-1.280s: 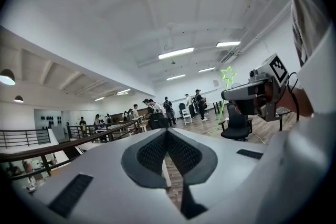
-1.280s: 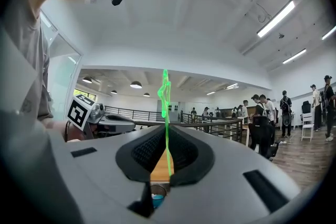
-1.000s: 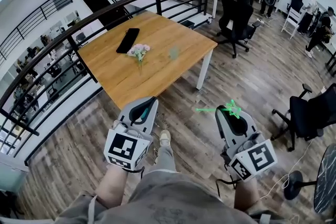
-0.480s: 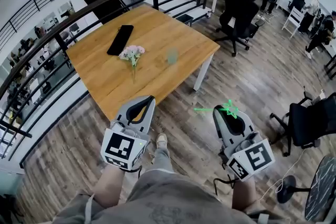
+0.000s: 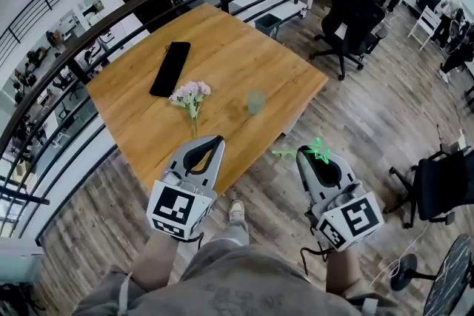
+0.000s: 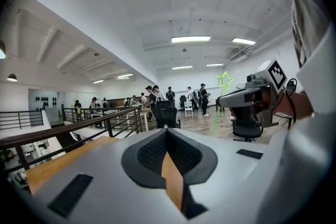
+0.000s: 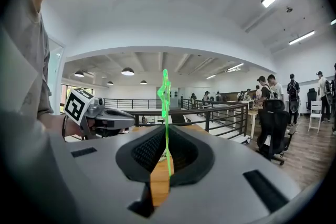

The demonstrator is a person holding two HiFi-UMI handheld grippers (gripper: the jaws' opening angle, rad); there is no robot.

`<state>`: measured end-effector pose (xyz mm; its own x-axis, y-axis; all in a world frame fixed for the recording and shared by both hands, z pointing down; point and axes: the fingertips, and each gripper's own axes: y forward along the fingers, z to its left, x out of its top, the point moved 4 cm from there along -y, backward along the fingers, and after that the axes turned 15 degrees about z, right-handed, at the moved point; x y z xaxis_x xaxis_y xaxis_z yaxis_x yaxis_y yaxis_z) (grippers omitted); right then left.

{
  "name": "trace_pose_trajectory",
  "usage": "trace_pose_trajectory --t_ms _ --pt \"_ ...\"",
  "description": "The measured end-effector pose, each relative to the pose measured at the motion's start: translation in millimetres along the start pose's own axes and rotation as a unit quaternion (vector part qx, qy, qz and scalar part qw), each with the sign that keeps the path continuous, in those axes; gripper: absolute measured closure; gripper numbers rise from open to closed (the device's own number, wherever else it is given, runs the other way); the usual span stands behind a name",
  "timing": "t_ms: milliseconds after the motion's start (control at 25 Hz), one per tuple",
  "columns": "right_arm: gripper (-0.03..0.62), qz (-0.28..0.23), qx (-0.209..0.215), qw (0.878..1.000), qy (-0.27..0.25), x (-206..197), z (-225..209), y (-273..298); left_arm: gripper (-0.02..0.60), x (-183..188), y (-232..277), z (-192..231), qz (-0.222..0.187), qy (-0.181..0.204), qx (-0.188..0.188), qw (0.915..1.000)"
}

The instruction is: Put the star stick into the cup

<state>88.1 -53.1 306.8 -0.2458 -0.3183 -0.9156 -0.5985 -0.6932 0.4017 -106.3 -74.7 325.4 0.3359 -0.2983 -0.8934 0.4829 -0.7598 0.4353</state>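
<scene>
Gripping now: the right gripper has its jaws clenched on the green star stick, pinching it close to the star.
Star stick, head view: the star sits right at the jaw tips and the thin shaft runs off to the left, toward the near edge of the wooden table. It hangs over the plank floor, not over the tabletop.
Star stick, right gripper view: the shaft rises straight up out of the closed jaws, with the star on top, seen edge-on.
Star stick, left gripper view: off to the right, the star shows above the other gripper's nose and the shaft slants down below it.
Left gripper: the left gripper has its jaws pressed together with nothing between them. Its nose is over the near edge of the table.
Cup: a pale, see-through cup stands upright on the table toward its right-hand edge. It is ahead of both grippers and well apart from the stick.
Also on the table: a small bunch of pink-and-white flowers lies just left of the cup, and a flat black oblong lies farther back on the left.
Person: one shoe is on the floor between the two grippers.
Around: a black railing curves behind the table, and a black office chair stands beyond its right corner.
</scene>
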Motion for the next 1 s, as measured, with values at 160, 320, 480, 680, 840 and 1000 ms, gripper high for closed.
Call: trace_pose_trajectory --t_ms 160,320,480,680,840,1000 --pt "0.554 0.001 -0.002 1.0 0.003 16 -16 43 0.566 6 29 31 0.006 0.01 -0.013 0.9998" --pt "0.554 0.0 -0.007 1.0 0.01 29 -28 68 0.566 9 51 51 0.014 0.013 -0.026 0.9995" --pt "0.554 0.001 -0.016 1.0 0.017 37 -42 79 0.566 15 66 62 0.013 0.005 -0.035 0.9993" --pt "0.554 0.009 -0.016 1.0 0.025 35 -65 88 0.566 20 83 71 0.003 -0.008 -0.021 0.9997" --pt "0.554 0.014 -0.008 1.0 0.022 36 -83 91 0.566 27 100 65 0.006 -0.013 -0.024 0.9996" --pt "0.554 0.009 0.01 1.0 0.022 41 -99 96 0.566 36 111 49 0.007 -0.001 -0.031 0.9995"
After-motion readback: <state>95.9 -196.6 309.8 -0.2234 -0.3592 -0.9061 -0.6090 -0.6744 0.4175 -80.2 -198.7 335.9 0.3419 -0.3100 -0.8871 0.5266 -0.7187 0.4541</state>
